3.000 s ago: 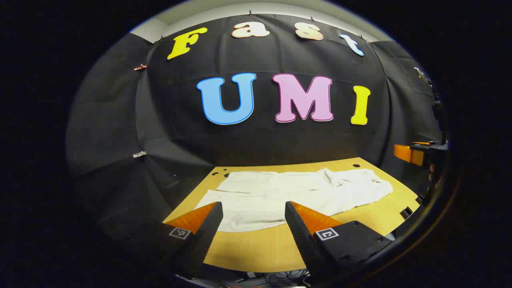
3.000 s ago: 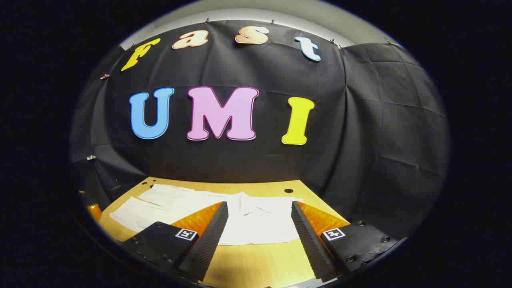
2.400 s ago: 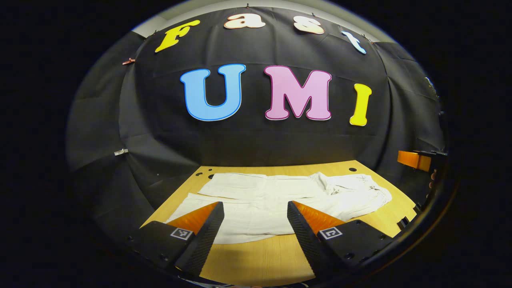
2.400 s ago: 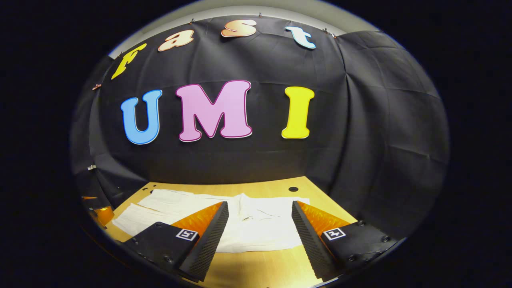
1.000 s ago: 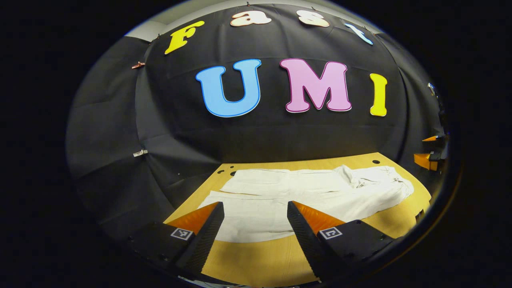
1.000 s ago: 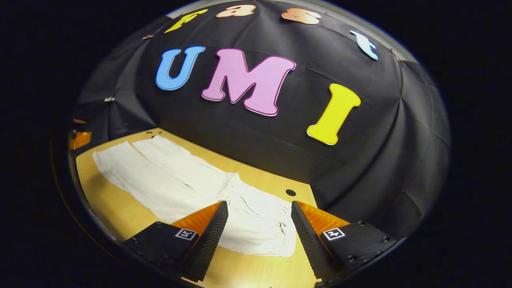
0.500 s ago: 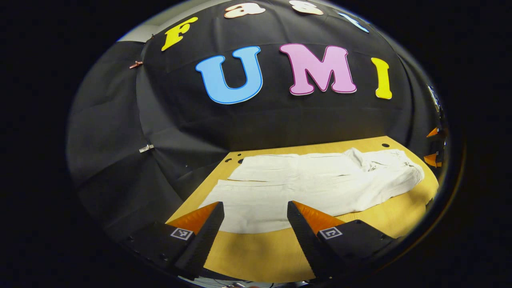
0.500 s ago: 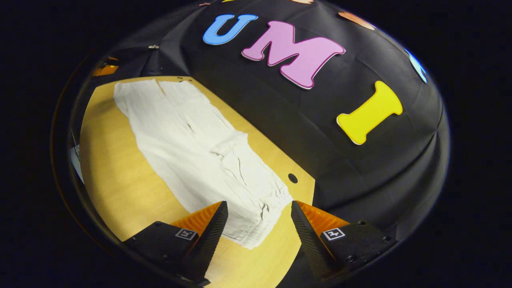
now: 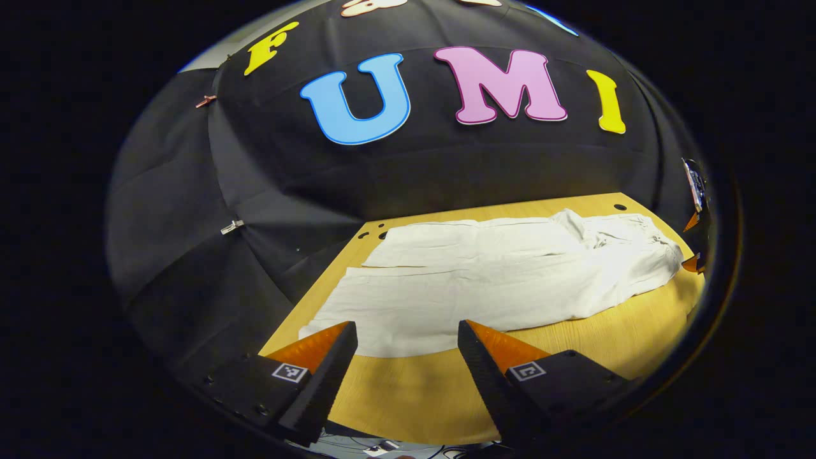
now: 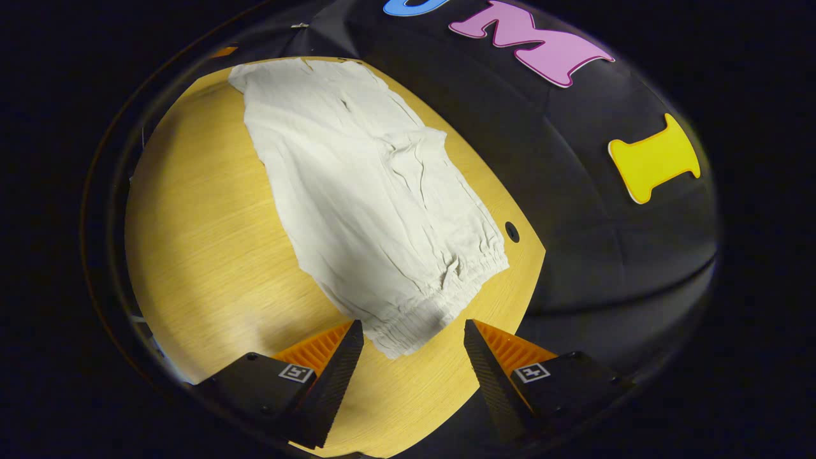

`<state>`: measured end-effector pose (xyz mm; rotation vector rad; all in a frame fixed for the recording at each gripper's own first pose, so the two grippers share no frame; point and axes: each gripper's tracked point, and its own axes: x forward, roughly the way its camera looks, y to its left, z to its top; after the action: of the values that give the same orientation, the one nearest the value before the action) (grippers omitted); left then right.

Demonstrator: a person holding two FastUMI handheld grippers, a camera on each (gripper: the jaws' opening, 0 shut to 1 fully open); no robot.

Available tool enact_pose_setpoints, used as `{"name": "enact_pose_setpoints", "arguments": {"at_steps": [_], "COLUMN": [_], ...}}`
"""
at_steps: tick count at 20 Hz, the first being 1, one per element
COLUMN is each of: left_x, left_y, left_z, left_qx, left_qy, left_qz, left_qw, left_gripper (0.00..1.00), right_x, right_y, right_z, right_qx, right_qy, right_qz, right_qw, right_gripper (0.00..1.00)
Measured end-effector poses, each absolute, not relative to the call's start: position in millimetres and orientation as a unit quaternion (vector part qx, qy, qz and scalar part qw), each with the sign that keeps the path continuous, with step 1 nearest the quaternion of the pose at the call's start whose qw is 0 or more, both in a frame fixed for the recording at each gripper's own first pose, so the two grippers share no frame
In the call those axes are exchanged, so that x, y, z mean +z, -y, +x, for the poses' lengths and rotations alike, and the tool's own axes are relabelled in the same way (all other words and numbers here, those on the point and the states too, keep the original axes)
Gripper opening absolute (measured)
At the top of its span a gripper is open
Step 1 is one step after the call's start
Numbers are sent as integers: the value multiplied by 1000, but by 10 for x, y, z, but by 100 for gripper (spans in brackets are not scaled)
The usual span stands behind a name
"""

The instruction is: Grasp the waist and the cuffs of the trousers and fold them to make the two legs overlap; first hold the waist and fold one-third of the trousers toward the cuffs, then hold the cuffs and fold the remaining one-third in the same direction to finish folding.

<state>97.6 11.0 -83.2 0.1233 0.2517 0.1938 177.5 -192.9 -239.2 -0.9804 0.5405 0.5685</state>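
Note:
White trousers (image 9: 497, 280) lie flat along the wooden table (image 9: 408, 395), both legs spread side by side. In the left gripper view my left gripper (image 9: 407, 338) stands open just short of the near leg's cuff end (image 9: 357, 325). The gathered waist (image 9: 650, 248) lies at the far right there, and the other gripper (image 9: 693, 242) shows beside it at the edge. In the right gripper view my right gripper (image 10: 413, 336) is open and looks down on the trousers (image 10: 363, 191), with the elastic waist (image 10: 440, 299) just ahead of its fingertips. Nothing is held.
The table (image 10: 191, 242) has a round hole (image 10: 511, 231) near the waist and small holes (image 9: 373, 234) by the cuffs. Black cloth walls close in behind and at both ends. Bare wood runs along the near side of the trousers.
My right gripper has tipped downward and swung over the waist end. My left gripper has tilted down a little and closed in on the cuffs. The trousers have not moved.

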Motion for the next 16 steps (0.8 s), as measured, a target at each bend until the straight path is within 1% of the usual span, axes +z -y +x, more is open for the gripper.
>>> {"name": "enact_pose_setpoints", "arguments": {"at_steps": [3, 5, 7, 8, 11, 14, 16], "left_x": [-879, -880, -864, -860, -901, -1017, -1098], "left_y": [-40, -20, -33, -47, -103, -185, -288], "left_z": [1048, 1071, 1101, 1111, 1122, 1103, 1060], "left_qx": [89, 86, 88, 90, 97, 112, 126], "left_qy": [-138, -141, -143, -145, -153, -168, -179], "left_qz": [70, 69, 71, 70, 61, 34, 9], "left_qw": [984, 984, 983, 983, 982, 979, 976], "left_gripper": [99, 99, 99, 99, 99, 99, 99], "right_x": [-2598, -2676, -2662, -2658, -2661, -2654, -2655], "right_y": [2051, 2065, 1997, 1968, 1882, 1873, 1877], "right_z": [1813, 1863, 1912, 1923, 1968, 2123, 2116], "right_qx": [265, 265, 267, 267, 263, 237, 225], "right_qy": [-285, -290, -270, -260, -225, -183, -172], "right_qz": [-468, -481, -501, -517, -576, -634, -657], "right_qw": [793, 784, 778, 771, 740, 713, 699], "right_gripper": [97, 98, 98, 96, 95, 93, 93]}}
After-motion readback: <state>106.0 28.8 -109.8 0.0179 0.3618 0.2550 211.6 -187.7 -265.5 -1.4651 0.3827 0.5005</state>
